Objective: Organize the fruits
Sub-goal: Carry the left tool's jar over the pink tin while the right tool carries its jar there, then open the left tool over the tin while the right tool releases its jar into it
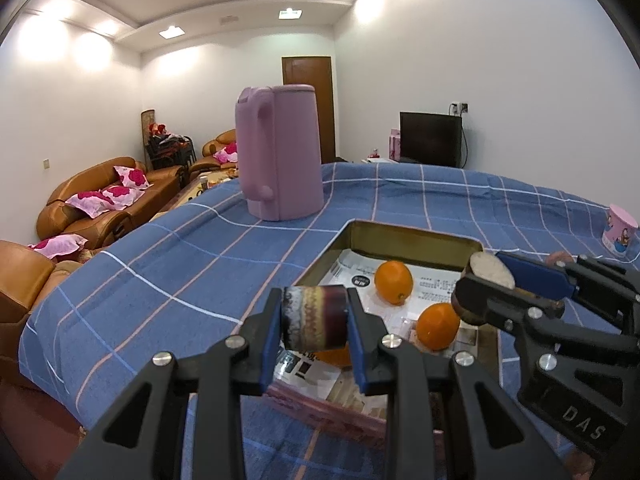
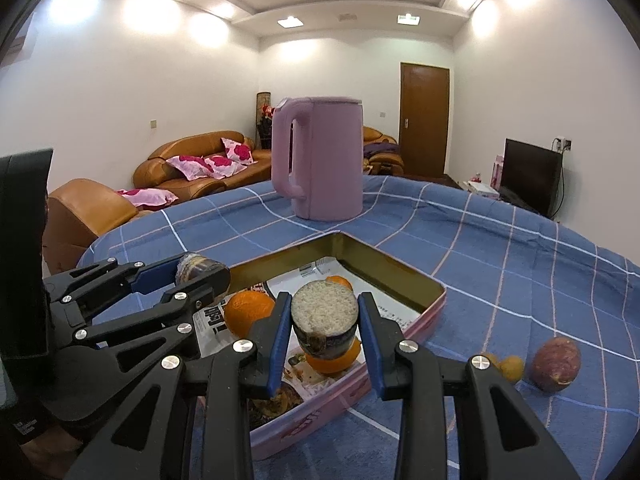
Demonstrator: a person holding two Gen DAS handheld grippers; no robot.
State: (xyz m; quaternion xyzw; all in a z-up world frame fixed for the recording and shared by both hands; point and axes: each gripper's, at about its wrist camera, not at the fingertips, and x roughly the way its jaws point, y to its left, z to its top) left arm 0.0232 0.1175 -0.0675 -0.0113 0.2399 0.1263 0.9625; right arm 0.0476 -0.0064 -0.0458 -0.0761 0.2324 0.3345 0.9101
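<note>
Right wrist view shows both my grippers (image 2: 324,320) clamped on cut sugarcane pieces (image 2: 324,310) above the tin (image 2: 432,294) holding oranges (image 2: 248,312), while fruits (image 2: 554,364) wait on the tabletop (image 2: 520,264).

Your tabletop (image 2: 500,248) wears a blue checked cloth. On it you have a pink kettle (image 2: 320,160) at the far side, an open tin tray (image 2: 432,300) nearer, and a purple-brown fruit (image 2: 555,364) beside two small yellow ones (image 2: 510,367); a pink cup (image 1: 620,232) stands apart.

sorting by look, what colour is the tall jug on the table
Plain pale pink-lilac jug, handle included; the right wrist view shows it best.
</note>
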